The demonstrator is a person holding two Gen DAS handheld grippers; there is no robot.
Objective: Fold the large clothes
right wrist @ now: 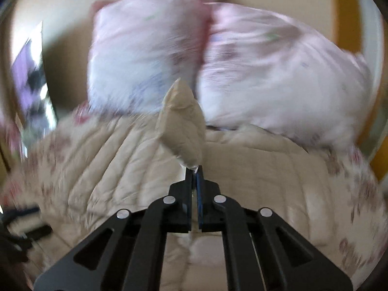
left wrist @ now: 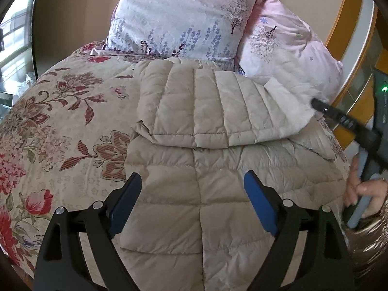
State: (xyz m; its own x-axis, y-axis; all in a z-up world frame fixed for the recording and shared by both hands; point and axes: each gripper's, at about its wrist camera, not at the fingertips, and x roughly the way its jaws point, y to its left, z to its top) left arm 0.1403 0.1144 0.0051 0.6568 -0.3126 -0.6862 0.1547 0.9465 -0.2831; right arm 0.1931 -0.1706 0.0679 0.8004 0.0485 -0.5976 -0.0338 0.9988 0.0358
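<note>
A beige quilted down jacket (left wrist: 201,194) lies on the floral bedspread (left wrist: 53,121), with a sleeve (left wrist: 206,106) folded across its top. My left gripper (left wrist: 192,186) is open and empty just above the jacket's middle. My right gripper (right wrist: 194,169) is shut on a pinched fold of the beige jacket (right wrist: 181,126) and holds it up over the bed. That view is motion-blurred. The right gripper also shows at the right edge of the left wrist view (left wrist: 317,104), at the sleeve's pale right end.
Two pink floral pillows (left wrist: 184,17) (left wrist: 288,48) lean against the beige wall behind the jacket. A window (left wrist: 14,36) is at the left. A wooden frame (left wrist: 344,24) stands to the right. My hand in a shiny sleeve (left wrist: 363,194) is at the right.
</note>
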